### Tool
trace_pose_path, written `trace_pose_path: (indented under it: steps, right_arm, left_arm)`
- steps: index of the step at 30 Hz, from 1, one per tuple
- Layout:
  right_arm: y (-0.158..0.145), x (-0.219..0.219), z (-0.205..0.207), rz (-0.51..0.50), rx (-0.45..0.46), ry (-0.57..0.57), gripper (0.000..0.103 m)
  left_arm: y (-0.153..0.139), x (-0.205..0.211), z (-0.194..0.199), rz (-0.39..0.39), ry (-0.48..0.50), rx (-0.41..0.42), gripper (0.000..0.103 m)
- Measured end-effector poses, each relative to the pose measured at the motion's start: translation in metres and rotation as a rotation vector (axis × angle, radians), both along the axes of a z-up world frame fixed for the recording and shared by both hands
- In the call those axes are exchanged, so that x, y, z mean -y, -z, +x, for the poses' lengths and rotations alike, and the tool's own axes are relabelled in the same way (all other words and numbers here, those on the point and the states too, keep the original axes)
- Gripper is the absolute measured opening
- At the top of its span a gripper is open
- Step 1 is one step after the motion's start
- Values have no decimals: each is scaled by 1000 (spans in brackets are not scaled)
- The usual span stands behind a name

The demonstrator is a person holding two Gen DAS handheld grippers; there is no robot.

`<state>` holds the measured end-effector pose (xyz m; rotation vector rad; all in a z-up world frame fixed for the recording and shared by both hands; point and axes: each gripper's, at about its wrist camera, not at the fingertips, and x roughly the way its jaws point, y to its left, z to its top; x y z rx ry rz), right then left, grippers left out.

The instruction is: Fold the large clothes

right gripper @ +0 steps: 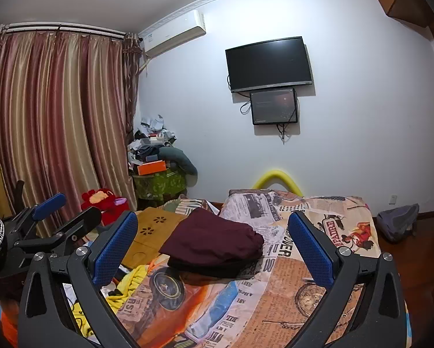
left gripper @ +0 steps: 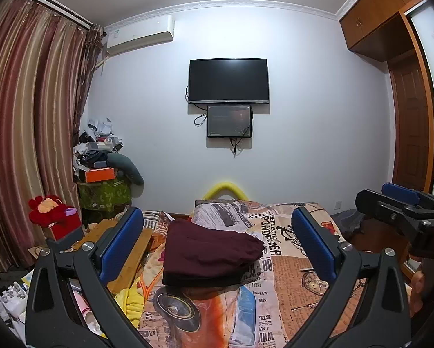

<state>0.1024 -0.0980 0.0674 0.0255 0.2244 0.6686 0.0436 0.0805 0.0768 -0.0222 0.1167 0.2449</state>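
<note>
Covering the bed, a newspaper-print quilt in orange and cream (left gripper: 289, 264) is carrying a folded maroon cloth garment (left gripper: 208, 249) at its middle. From the left wrist, the left gripper (left gripper: 217, 249) is hovering near the garment with its fingers spread wide and empty; the right gripper (left gripper: 402, 203) is showing at the frame's right edge, partly cut off.

From the right wrist, the right gripper (right gripper: 214, 249) is also spreading wide, empty, before the garment (right gripper: 214, 240). Only this view is revealing a grey backpack (right gripper: 398, 221) beyond the quilt (right gripper: 292, 272).

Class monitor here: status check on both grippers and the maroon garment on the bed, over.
Left gripper open, empty. Right gripper open, empty. Maroon garment lies folded on the printed bedspread, untouched. Nothing blocking it.
</note>
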Motion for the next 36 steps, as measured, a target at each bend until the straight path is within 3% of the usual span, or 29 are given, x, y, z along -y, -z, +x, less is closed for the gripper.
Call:
trace_pose_path:
  steps: [36]
  right_arm:
    - [-2,-6,0,-24,14,20,103]
  left_arm:
    - [4,-3,5,-29,26,-19,103]
